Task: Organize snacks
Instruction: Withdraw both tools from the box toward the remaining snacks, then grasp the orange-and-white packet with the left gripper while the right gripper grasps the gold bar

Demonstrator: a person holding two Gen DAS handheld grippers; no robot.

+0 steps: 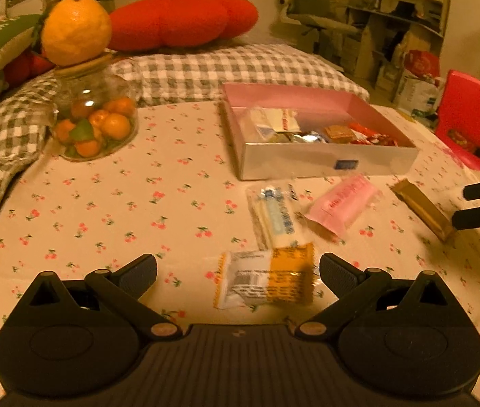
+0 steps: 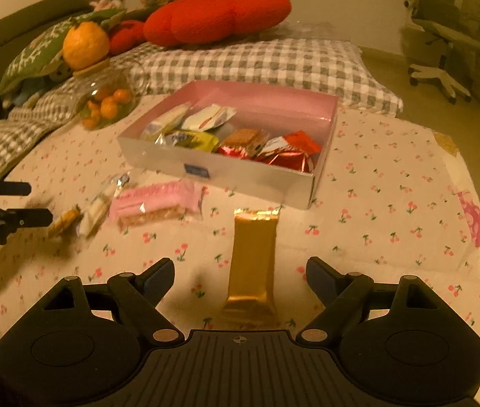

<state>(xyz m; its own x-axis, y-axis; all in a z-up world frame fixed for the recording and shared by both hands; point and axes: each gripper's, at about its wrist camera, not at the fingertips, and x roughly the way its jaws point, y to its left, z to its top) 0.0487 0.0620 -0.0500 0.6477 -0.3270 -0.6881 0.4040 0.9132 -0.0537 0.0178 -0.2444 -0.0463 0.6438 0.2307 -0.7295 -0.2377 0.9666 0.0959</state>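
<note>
Snacks already fill part of the pink box (image 2: 321,169); four remain on the tablecloth (image 1: 104,203): orange packet (image 1: 267,279) between the spread left gripper (image 1: 238,273), gold bar (image 2: 253,264) between the spread right gripper (image 2: 240,276), pink bar (image 1: 342,205), clear pack (image 1: 275,215).

The right gripper (image 2: 240,276) hovered low over a counter (image 2: 392,176) covered in cherry-print cloth, its fingers (image 2: 160,276) spread wide on either side of a gold snack bar (image 2: 253,264) lying lengthwise between them, untouched. Just beyond the bar sat a shallow pink-lined box (image 2: 240,173) holding assorted wrapped snacks. To the left of the bar lay a pink wafer packet (image 2: 157,203), then a pale clear-wrapped snack (image 2: 95,212). At the far left edge the left gripper (image 2: 24,203) reached in, fingers apart, near a small orange packet (image 2: 65,222). A glass jar of small oranges (image 2: 106,101) stood at the far left.
</note>
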